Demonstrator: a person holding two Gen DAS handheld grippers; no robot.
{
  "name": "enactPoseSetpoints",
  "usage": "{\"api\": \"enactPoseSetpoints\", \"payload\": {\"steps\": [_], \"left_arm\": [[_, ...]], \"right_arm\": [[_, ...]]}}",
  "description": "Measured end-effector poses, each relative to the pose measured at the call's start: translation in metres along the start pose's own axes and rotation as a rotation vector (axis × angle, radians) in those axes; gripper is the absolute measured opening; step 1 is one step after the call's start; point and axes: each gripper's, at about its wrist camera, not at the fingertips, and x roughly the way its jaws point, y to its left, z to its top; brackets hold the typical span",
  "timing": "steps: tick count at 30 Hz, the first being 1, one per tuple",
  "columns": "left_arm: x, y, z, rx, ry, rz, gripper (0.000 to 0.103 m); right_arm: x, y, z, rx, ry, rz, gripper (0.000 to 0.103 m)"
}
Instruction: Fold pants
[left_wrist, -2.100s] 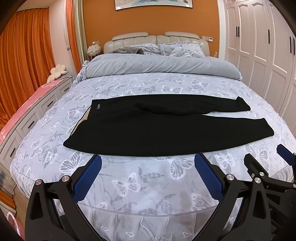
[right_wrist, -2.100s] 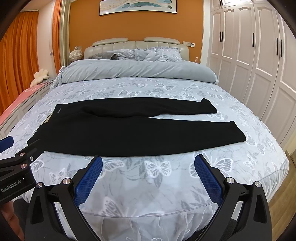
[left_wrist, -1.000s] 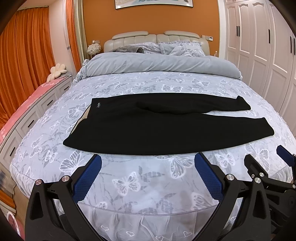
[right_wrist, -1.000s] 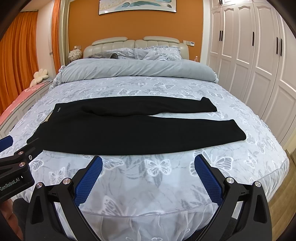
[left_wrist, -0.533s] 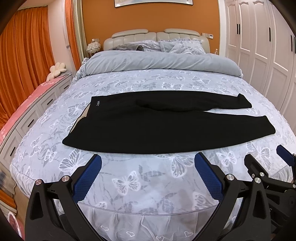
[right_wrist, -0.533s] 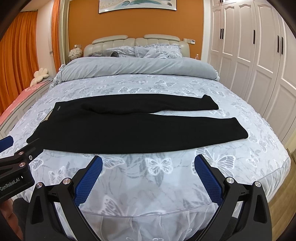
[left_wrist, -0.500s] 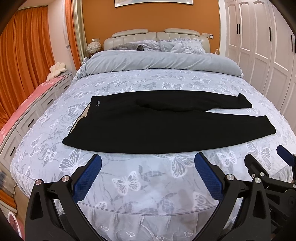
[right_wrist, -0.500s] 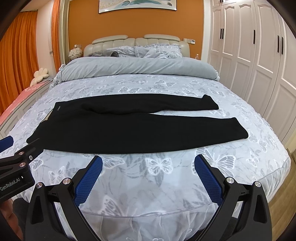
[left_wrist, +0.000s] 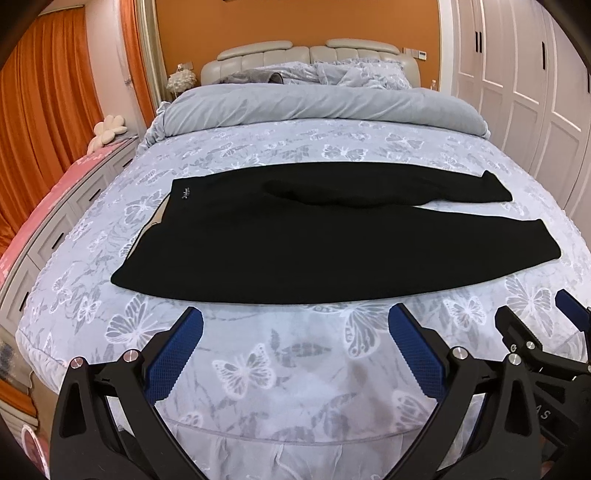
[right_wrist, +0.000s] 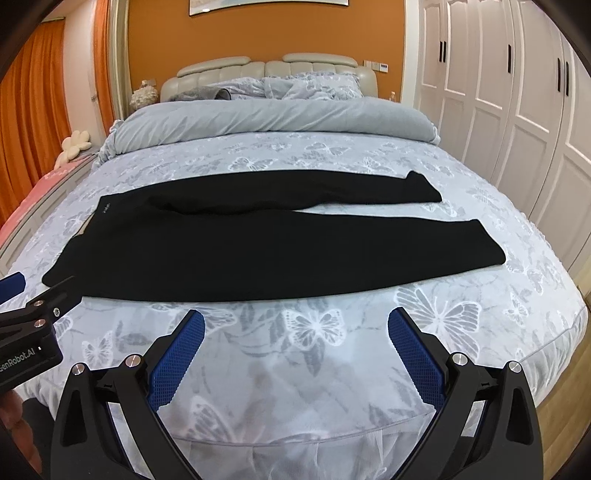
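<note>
Pants (left_wrist: 332, 236) lying flat on the bed (left_wrist: 295, 369), unfolded; both grippers (left_wrist: 295, 347) (right_wrist: 295, 343) hovering wide, empty; next up probably grabbing the 12 o'clock leg.

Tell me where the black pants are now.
The black pants lie flat across the butterfly-print bed, waistband left and legs right, just beyond both open grippers.

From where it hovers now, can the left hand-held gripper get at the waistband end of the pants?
Probably yes. The left hand-held gripper is open, and only bare bedspread lies between it and the pants; the waistband corner sits to its left.
</note>
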Motion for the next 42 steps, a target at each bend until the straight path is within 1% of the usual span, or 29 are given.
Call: {"api": "enactPoseSetpoints", "payload": {"steps": [5, 7, 8, 10, 14, 16, 17, 20, 21, 23, 24, 25, 26, 27, 29, 31, 32, 33, 35, 36, 37, 38, 39, 40, 41, 42], "left_arm": [[0.021, -0.008, 0.008, 0.025, 0.038, 0.004, 0.098], [0.030, -0.005, 0.011, 0.012, 0.043, -0.031, 0.098], [0.034, -0.001, 0.014, -0.004, 0.035, -0.045, 0.098], [0.044, 0.009, 0.022, -0.029, 0.022, -0.072, 0.098], [0.073, 0.035, 0.050, -0.056, 0.010, -0.066, 0.098], [0.097, 0.060, 0.074, -0.083, 0.003, -0.040, 0.098], [0.105, 0.068, 0.082, -0.095, 0.001, -0.037, 0.098], [0.156, 0.118, 0.124, -0.182, 0.028, -0.023, 0.098], [0.172, 0.131, 0.134, -0.200, 0.042, -0.008, 0.098], [0.210, 0.157, 0.154, -0.226, 0.086, 0.033, 0.098], [0.232, 0.173, 0.165, -0.244, 0.110, 0.090, 0.098], [0.252, 0.187, 0.174, -0.261, 0.123, 0.118, 0.098], [0.263, 0.196, 0.178, -0.269, 0.130, 0.131, 0.098], [0.279, 0.208, 0.186, -0.279, 0.143, 0.175, 0.098], [0.306, 0.229, 0.196, -0.296, 0.177, 0.179, 0.098], [0.333, 0.248, 0.202, -0.331, 0.230, 0.189, 0.098], [0.345, 0.258, 0.203, -0.351, 0.253, 0.194, 0.098], [0.359, 0.268, 0.204, -0.378, 0.281, 0.215, 0.098], [0.377, 0.278, 0.205, -0.397, 0.316, 0.219, 0.098], [0.389, 0.284, 0.206, -0.404, 0.343, 0.208, 0.098], [0.396, 0.288, 0.205, -0.411, 0.355, 0.200, 0.098], [0.401, 0.294, 0.205, -0.424, 0.352, 0.189, 0.097], [0.405, 0.298, 0.205, -0.441, 0.332, 0.143, 0.084], [0.407, 0.300, 0.205, -0.448, 0.335, 0.116, 0.066], [0.407, 0.304, 0.205, -0.452, 0.339, 0.130, 0.036], [0.401, 0.307, 0.207, -0.454, 0.331, 0.131, 0.024]], "right_arm": [[0.019, -0.007, 0.007, 0.001, 0.011, 0.012, 0.098], [0.031, -0.015, 0.015, 0.005, 0.023, 0.040, 0.098], [0.040, -0.025, 0.022, 0.008, 0.019, 0.057, 0.098], [0.056, -0.046, 0.038, 0.006, 0.006, 0.041, 0.098], [0.119, -0.122, 0.098, -0.014, -0.018, -0.041, 0.098], [0.153, -0.158, 0.128, -0.010, 0.003, -0.076, 0.098], [0.178, -0.182, 0.149, 0.003, 0.021, -0.087, 0.098], [0.239, -0.236, 0.193, 0.080, 0.080, -0.065, 0.098], [0.261, -0.252, 0.207, 0.113, 0.098, -0.063, 0.098], [0.298, -0.273, 0.225, 0.150, 0.130, -0.059, 0.098], [0.316, -0.281, 0.233, 0.162, 0.153, -0.062, 0.098], [0.328, -0.285, 0.236, 0.167, 0.166, -0.063, 0.098], [0.343, -0.288, 0.240, 0.167, 0.183, -0.074, 0.098], [0.355, -0.290, 0.242, 0.163, 0.195, -0.075, 0.098], [0.376, -0.291, 0.245, 0.157, 0.230, -0.064, 0.098], [0.390, -0.290, 0.245, 0.146, 0.249, -0.080, 0.097], [0.393, -0.289, 0.244, 0.145, 0.247, -0.078, 0.097], [0.391, -0.287, 0.242, 0.148, 0.241, -0.069, 0.096], [0.391, -0.283, 0.240, 0.149, 0.228, -0.038, 0.090], [0.391, -0.280, 0.239, 0.146, 0.232, -0.027, 0.079], [0.391, -0.277, 0.238, 0.140, 0.236, -0.016, 0.058], [0.389, -0.275, 0.237, 0.137, 0.237, -0.007, 0.044], [0.387, -0.275, 0.236, 0.143, 0.237, -0.004, 0.017], [0.383, -0.277, 0.237, 0.158, 0.231, 0.008, 0.012], [0.373, -0.278, 0.239, 0.171, 0.203, 0.029, 0.012], [0.362, -0.278, 0.242, 0.172, 0.171, 0.041, 0.011]]}}
